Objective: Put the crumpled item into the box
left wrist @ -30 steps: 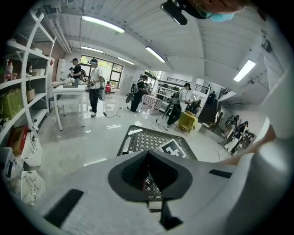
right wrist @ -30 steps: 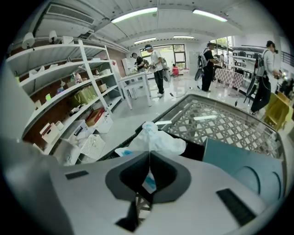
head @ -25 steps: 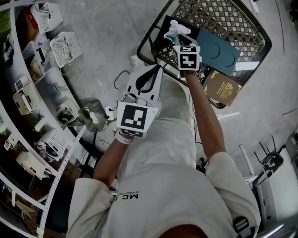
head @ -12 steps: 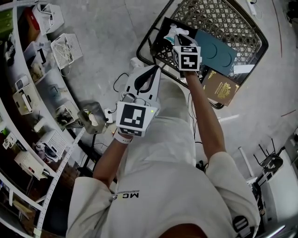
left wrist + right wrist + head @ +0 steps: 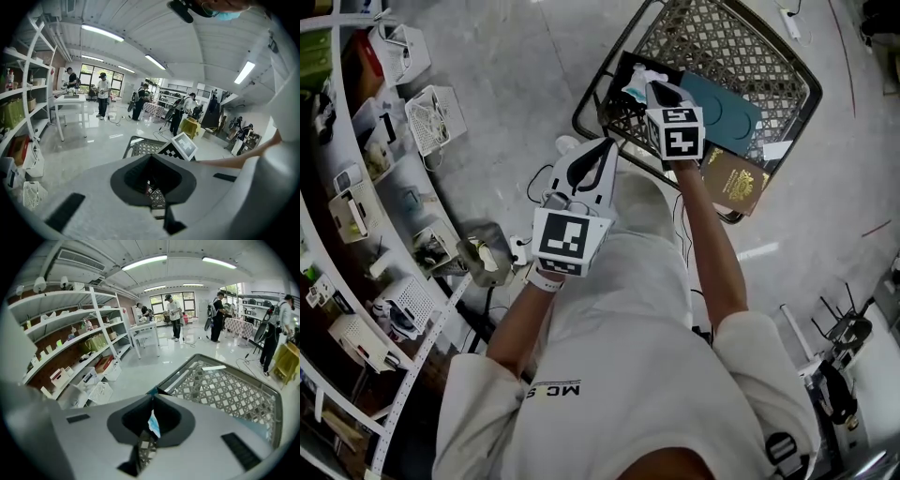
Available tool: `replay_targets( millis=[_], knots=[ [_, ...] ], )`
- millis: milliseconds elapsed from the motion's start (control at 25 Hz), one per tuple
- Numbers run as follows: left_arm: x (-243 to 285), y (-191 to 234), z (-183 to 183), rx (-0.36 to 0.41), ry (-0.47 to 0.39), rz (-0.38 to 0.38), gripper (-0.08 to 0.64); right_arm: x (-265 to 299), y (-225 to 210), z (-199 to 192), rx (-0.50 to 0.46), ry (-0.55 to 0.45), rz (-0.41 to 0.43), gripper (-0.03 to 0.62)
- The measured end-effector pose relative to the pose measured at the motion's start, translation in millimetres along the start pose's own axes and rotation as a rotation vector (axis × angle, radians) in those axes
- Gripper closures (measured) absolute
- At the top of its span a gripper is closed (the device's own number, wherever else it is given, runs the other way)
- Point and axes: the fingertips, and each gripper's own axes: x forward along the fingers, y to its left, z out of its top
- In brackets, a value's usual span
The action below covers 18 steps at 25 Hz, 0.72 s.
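Over the near corner of the wire basket (image 5: 804, 75) on the floor, the right tool (image 5: 654, 91) is closed on the crumpled item (image 5: 635, 77) — a pale blue-white wad. In the right gripper view only a scrap of it shows, nipped between the jaws. The left tool (image 5: 602, 152) hangs nearer the person, over bare floor, with its jaws together and nothing between them. A teal folder (image 5: 727, 105) and a brown book (image 5: 733, 180) lie in the basket, both just beside the right tool.

The basket is probably the "box" meant, though nothing here settles that. The step in hand is the release. The wad sits close to the rim, so it would be wise to carry it further in over the mesh and lower it first. A light thing dropped from height can drift out. The jaws should then open wide — thin stuff tends to cling to a pad, and a small shake may be needed. The left tool is best kept back where it is.
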Motion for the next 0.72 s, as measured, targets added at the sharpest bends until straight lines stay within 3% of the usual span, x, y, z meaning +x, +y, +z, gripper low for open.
replay_targets(
  millis=[720],
  knots=[
    [-9.8, -1.4, 35.1, 0.044, -0.069, -0.015, 0.540, -116.4, 33.5, 83.0, -0.086, -0.197, 0.019, 0.572]
  ],
)
